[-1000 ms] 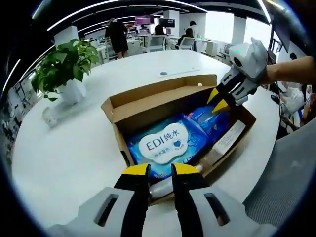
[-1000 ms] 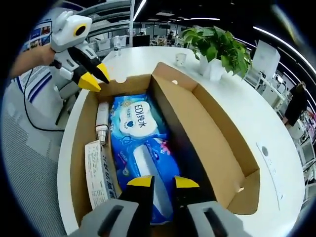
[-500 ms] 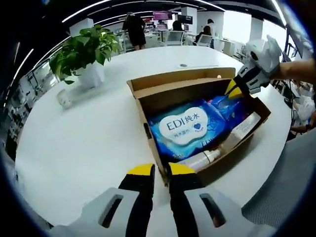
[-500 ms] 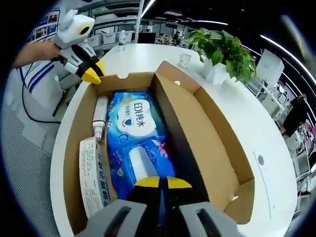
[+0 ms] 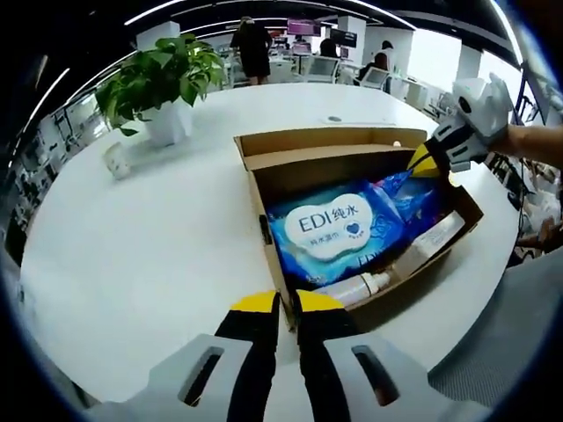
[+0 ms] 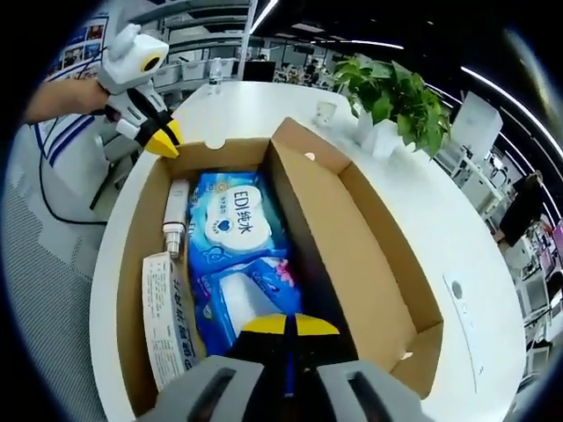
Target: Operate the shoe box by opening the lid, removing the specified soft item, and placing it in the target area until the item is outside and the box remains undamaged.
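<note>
1. White round tabletop (image 5: pixel 132 255) carries everything, with an open-plan office behind it.
2. Nearest in the left gripper view, the left gripper (image 5: pixel 277 304) has its yellow-tipped jaws pressed together on the near wall of the open brown cardboard shoe box (image 5: pixel 352 149).
3. Inside the box lies the soft blue wet-wipe pack with a white label (image 5: pixel 327 230), beside a slim white tube (image 5: pixel 356 285) and a long white printed carton (image 6: pixel 164 319).
4. In the right gripper view, the right gripper (image 6: pixel 286 326) is clamped shut on the pack's end.
5. Farther off stands a green leafy plant in a white pot (image 5: pixel 163 83).
</note>
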